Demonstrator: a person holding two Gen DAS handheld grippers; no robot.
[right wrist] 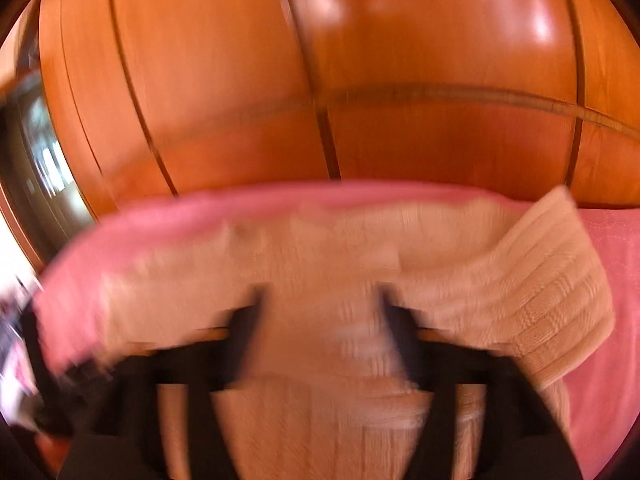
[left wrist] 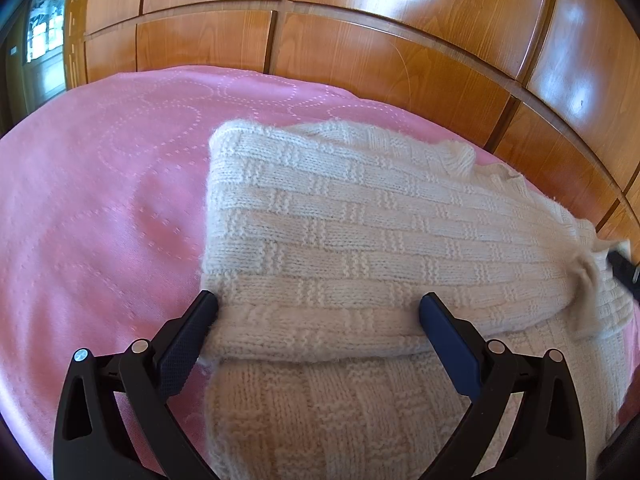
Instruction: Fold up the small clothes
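A cream knitted sweater (left wrist: 340, 224) lies on a pink bedspread (left wrist: 100, 200), with one layer folded over another. My left gripper (left wrist: 318, 306) is open, its fingers wide apart on either side of the folded edge near the sweater's left corner. In the right wrist view the picture is blurred by motion. My right gripper (right wrist: 320, 300) is open with its fingers apart around a fold of the sweater (right wrist: 320, 264). A ribbed sleeve or hem (right wrist: 556, 280) lies turned over at the right. The right gripper's dark tip shows at the far right of the left wrist view (left wrist: 624, 268).
A glossy wooden wardrobe (left wrist: 400, 40) stands right behind the bed and fills the background in the right wrist view (right wrist: 320, 80) too. A window or glass door (left wrist: 44, 28) is at the far left. Bare pink bedspread lies left of the sweater.
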